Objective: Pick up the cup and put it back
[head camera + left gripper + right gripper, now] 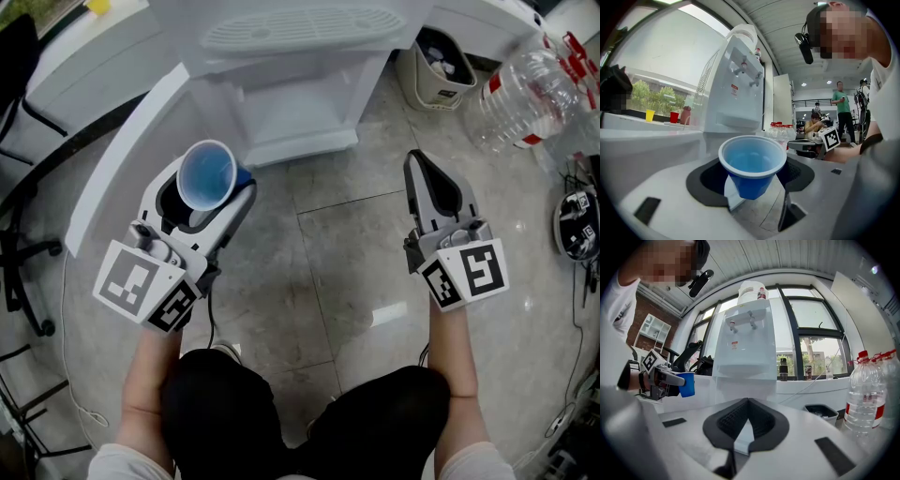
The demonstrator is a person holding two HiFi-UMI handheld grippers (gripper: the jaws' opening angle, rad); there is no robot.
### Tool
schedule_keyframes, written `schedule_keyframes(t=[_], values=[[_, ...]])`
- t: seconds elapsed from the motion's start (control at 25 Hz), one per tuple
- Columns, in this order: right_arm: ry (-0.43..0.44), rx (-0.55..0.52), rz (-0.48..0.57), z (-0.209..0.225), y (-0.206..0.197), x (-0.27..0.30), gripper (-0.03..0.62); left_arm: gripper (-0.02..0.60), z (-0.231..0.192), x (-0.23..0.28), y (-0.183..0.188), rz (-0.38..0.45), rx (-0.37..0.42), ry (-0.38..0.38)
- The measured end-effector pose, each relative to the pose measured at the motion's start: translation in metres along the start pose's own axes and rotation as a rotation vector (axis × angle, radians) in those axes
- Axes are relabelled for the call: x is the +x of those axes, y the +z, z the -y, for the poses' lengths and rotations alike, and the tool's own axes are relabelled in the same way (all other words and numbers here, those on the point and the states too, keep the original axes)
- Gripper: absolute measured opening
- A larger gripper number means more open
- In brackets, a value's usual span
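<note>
The left gripper [211,192] pinches a blue cup [206,175] by its sides, upright, above the tiled floor [347,253]. The right gripper [419,167] is pressed together with nothing in it. Ahead stands a white water dispenser [291,84]; its small red sticker [734,343] is too small to read. Farther right are clear bottles [530,89] with red labels, also unreadable.
</note>
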State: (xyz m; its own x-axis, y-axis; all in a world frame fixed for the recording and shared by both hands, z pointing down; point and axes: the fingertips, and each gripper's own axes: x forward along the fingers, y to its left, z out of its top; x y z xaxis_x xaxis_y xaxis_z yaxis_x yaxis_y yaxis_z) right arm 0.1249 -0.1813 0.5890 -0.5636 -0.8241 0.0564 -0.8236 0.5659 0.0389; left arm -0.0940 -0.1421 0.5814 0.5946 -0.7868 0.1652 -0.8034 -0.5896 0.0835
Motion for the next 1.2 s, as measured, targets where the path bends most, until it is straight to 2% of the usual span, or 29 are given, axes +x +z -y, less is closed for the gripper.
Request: schedule_keyframes(t=[0.36, 0.6, 0.92, 1.12, 1.2], values=[[0.007, 0.009, 0.003, -0.001, -0.003, 0.003, 0.020, 0.322, -0.003, 0.000, -0.002, -0.011, 0.006, 0.021], [0.002, 0.015, 0.010, 0.003, -0.003, 0.001, 0.020, 0.322, 0.001, 0.005, 0.002, 0.023, 0.015, 0.024], [-0.004, 0.017, 0.003, 0.010, -0.006, -0.007, 0.020, 0.322, 0.001, 0.038, 0.003, 0.021, 0.046, -0.003], [-0.025, 0.023, 0.005, 0.016, -0.007, -0.014, 0.020, 0.322, -0.001, 0.065, -0.006, 0.035, -0.018, -0.042], [-0.027, 0.025, 0.003, 0.017, -0.008, -0.018, 0.020, 0.322, -0.006, 0.080, -0.010, 0.036, -0.016, -0.035]])
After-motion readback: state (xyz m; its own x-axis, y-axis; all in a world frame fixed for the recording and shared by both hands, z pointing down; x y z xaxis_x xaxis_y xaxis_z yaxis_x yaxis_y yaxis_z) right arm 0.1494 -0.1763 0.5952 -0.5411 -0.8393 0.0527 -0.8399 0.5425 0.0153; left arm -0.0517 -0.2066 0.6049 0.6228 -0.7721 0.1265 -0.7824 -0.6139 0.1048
